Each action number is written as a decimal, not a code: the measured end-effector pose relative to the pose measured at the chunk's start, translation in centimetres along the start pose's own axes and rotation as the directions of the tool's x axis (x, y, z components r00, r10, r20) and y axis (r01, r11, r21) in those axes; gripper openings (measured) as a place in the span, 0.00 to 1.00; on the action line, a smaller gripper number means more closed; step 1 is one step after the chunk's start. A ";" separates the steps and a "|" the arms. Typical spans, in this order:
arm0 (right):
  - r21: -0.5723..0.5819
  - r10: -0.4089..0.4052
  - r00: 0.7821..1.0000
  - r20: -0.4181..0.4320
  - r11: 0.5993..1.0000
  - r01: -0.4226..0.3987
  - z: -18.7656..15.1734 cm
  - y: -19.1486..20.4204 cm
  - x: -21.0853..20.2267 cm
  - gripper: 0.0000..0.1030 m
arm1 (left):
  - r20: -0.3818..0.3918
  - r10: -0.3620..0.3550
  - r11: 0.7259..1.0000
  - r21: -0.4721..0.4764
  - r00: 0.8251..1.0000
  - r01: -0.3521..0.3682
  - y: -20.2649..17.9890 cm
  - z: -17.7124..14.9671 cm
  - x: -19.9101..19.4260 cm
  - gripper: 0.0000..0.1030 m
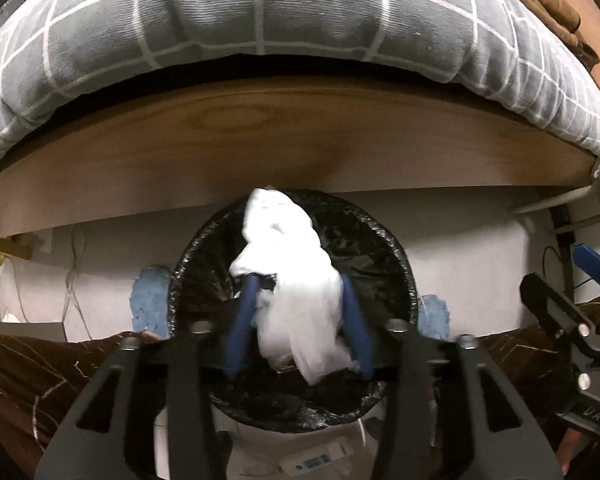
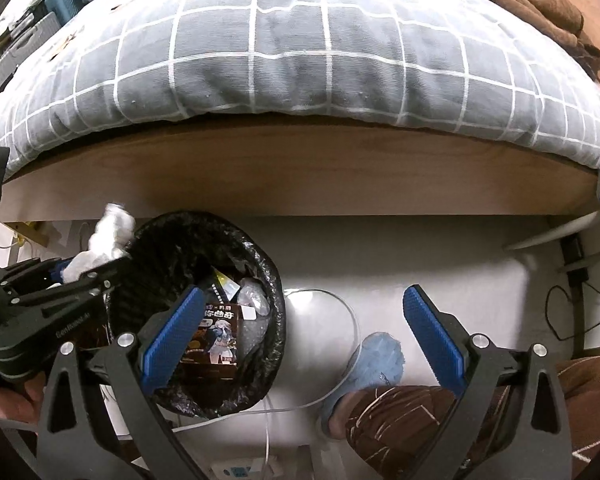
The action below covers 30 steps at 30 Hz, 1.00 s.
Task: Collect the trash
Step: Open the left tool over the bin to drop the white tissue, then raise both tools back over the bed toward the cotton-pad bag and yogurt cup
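White crumpled tissue (image 1: 296, 280) hangs between left gripper (image 1: 300, 320) over round black-lined bin (image 1: 396, 264).

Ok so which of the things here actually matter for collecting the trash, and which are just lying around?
Part of the job:
- white crumpled tissue between the left gripper fingers
- black-lined trash bin
- snack box already inside it

Just lying about:
- grey checked duvet
- blue slippers
- white cable
- brown cloth
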State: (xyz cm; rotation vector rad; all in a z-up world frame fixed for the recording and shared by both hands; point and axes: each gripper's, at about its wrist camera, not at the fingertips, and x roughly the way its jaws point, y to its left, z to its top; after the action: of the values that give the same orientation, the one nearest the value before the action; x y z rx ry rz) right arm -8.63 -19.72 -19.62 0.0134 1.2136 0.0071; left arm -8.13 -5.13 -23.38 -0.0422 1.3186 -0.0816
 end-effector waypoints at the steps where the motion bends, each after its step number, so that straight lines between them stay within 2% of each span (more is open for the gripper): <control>1: 0.001 0.002 1.000 0.003 1.000 -0.002 0.0 0.0 0.0 0.93 | 0.002 0.005 1.000 -0.002 1.000 -0.005 0.2 0.0 0.0 0.54; 5: 0.003 0.009 1.000 0.008 1.000 -0.009 0.2 0.1 -0.2 0.93 | 0.031 0.026 1.000 0.001 0.999 -0.026 0.5 0.0 -0.6 0.75; 8: -0.003 0.015 0.999 0.030 1.000 -0.015 0.5 0.2 -1.0 0.93 | 0.060 0.051 0.999 -0.001 0.997 -0.051 0.8 0.1 -1.6 0.87; 11: -0.008 0.018 0.998 0.057 1.000 -0.017 0.6 0.4 -1.8 0.93 | 0.095 0.065 0.998 -0.024 0.993 -0.063 1.6 0.4 -3.0 0.94; 17: -0.010 0.030 0.994 0.104 1.000 -0.029 1.4 0.4 -4.2 0.93 | 0.156 0.062 0.997 -0.046 0.986 -0.056 2.8 0.8 -6.3 0.94; 20: -0.017 0.025 0.991 0.134 1.000 -0.023 1.9 0.5 -5.5 0.93 | 0.190 0.040 0.997 -0.065 0.981 -0.028 3.5 1.0 -8.4 0.94; 26: -0.028 0.019 0.982 0.187 1.000 -0.014 3.2 0.4 -8.1 0.93 | 0.262 0.045 0.997 -0.080 0.964 -0.025 4.5 1.9 -12.4 0.94; 30: -0.035 0.030 0.975 0.221 0.999 -0.023 4.5 0.7 -9.7 0.93 | 0.298 0.074 0.995 -0.087 0.952 -0.050 5.2 2.7 -14.5 0.94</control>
State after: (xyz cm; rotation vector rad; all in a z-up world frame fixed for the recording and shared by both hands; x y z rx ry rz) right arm -7.82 -19.17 -8.93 0.0020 0.9896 0.0477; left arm -8.91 1.17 -9.12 -0.0774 1.0166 0.0302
